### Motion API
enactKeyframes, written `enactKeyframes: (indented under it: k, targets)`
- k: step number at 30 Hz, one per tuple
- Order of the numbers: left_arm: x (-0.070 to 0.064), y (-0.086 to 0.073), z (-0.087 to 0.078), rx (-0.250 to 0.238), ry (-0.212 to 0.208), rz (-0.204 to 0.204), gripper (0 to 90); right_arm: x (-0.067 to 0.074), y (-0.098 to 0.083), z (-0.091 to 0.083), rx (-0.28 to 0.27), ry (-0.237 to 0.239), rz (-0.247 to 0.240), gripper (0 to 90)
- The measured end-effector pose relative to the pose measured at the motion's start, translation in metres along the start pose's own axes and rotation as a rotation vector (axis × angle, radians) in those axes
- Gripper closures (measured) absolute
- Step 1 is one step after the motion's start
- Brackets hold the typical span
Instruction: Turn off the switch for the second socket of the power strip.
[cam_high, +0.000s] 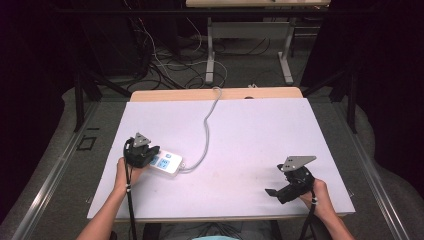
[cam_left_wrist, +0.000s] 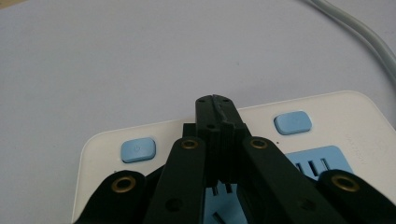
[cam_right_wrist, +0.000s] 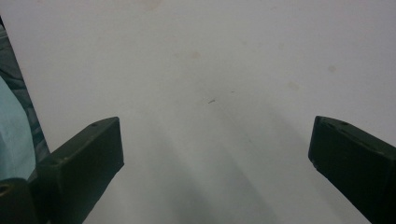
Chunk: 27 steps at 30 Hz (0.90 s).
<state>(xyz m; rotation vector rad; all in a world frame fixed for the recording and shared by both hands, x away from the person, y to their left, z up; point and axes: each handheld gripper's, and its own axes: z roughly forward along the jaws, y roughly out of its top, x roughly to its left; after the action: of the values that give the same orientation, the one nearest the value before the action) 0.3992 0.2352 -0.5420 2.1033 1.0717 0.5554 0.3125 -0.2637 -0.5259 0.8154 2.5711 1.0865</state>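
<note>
Near the desk's (cam_high: 250, 130) left edge, the left gripper (cam_high: 150, 153), jaws pressed together, tilts down over a white power strip (cam_high: 170, 163); the right gripper (cam_high: 274, 192), jaws spread wide, rests near the front-right corner.

One power strip (cam_high: 167, 163) — two blue buttons (cam_left_wrist: 138, 150), one grey cable (cam_high: 209, 125).

Desk (cam_high: 260, 130): white-topped, wooden strip along far edge.
Second table's legs (cam_high: 210, 55): beyond desk's far edge.
Cable tangle (cam_high: 165, 62): on floor beyond desk, left of those legs.
</note>
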Motion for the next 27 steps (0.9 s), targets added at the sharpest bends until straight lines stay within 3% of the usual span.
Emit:
enactKeyframes:
  k: [27]
  targets:
    - [-0.0003, 0.0009, -0.0001, 0.002, 0.0, -0.001, 90.0, 0.0005, -0.0003, 0.0, 0.0, -0.006, 0.001, 2.8]
